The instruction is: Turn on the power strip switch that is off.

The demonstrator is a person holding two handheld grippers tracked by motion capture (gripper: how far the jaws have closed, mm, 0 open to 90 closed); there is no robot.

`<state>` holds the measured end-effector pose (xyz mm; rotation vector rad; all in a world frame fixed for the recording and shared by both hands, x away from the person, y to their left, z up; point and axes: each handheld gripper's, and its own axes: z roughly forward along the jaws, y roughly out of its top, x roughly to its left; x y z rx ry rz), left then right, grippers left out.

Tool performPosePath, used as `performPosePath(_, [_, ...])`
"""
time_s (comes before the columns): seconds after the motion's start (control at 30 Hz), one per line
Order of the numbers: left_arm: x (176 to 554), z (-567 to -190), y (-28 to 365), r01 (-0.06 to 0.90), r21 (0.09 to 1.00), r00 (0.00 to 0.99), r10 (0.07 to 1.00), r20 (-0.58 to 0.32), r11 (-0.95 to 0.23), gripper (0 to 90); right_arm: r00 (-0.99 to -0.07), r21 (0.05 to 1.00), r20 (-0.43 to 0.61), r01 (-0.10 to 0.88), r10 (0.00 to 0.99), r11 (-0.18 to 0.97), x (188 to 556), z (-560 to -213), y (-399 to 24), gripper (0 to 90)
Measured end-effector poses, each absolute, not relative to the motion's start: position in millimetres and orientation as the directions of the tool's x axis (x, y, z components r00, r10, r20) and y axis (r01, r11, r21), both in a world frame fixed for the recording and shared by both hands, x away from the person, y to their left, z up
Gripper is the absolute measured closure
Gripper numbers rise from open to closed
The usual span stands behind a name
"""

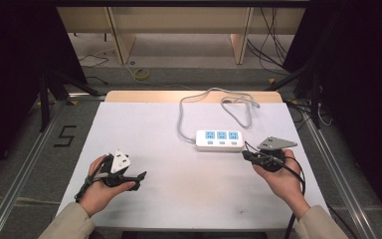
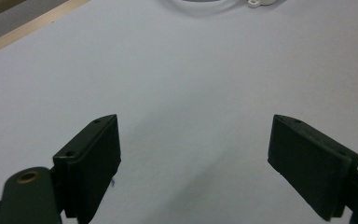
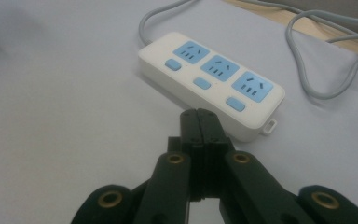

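The person's right hand (image 1: 284,175) comes in from the near right corner of the table (image 1: 144,124), palm turned inward, and holds the right claw (image 1: 247,155) level, pointing left toward the near right end of the power strip (image 1: 219,140). The grey three-cornered plate on top of it lies flat above the knuckles. In the right gripper view this claw (image 3: 198,122) is clenched, its two black jaws pressed flat together with nothing between them, the tips just short of the strip's near long side and not touching it.

The left hand (image 1: 101,186) rests at the near left of the table, palm up and fingers curled under the left claw (image 1: 140,180), which points right across the bare surface. In the left gripper view that claw (image 2: 193,149) is released, jaws standing wide apart over plain white table, holding nothing.

The power strip lies flat right of the table's middle, its long side running left to right. It is a white rounded block with three light-blue sockets in a row and a small blue button in front of each. A small tab sticks out at its right end. Its grey cord (image 1: 214,99) leaves the left end, curves toward the far edge and lies in loose loops there.
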<state>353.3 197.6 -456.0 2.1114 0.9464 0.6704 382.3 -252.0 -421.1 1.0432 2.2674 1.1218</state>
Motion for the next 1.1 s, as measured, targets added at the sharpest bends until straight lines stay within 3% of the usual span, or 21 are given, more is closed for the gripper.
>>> performPosePath(1.1, [352.8, -456.3, 195.8, 0.417, 0.773, 0.602, 0.783, 0.159, -0.478, 16.7, -0.655, 0.785, -0.022, 0.456, 0.755, 0.419, 412.9, -419.8, -224.0, 90.0])
